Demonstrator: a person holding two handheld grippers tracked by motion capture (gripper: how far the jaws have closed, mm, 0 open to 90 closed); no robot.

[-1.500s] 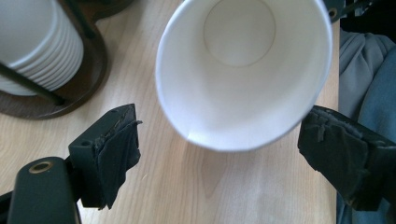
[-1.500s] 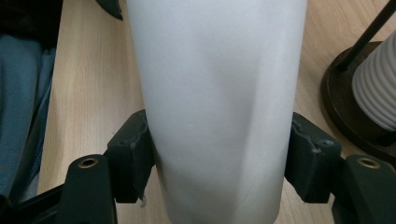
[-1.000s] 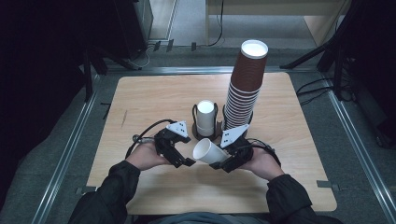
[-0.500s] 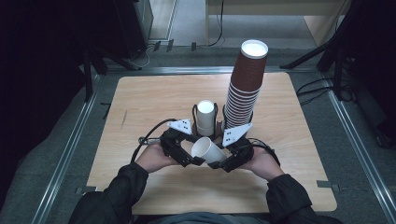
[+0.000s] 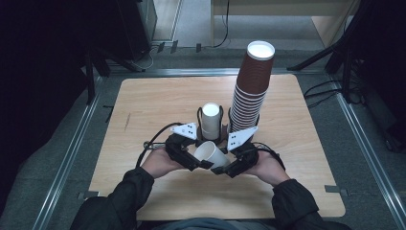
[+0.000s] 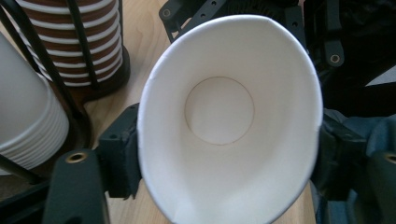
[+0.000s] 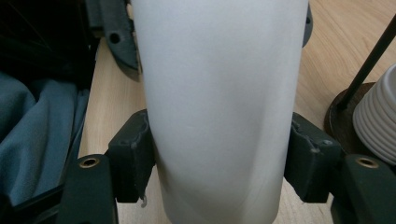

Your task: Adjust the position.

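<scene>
A single white cup (image 5: 210, 154) is held tilted above the near middle of the table (image 5: 143, 110), clamped between the left gripper (image 5: 191, 160) and the right gripper (image 5: 229, 167) — apparently already separated from the white stack (image 5: 210, 120). Placement seems left. Its squeezed, oval rim is revealed in the left gripper view — its smooth outer wall in the right gripper view.

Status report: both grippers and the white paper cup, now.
Left gripper and right gripper both shut on white paper cup, rim squeezed oval. Cup tilted above wooden table. Tall brown cup stack close behind.
</scene>
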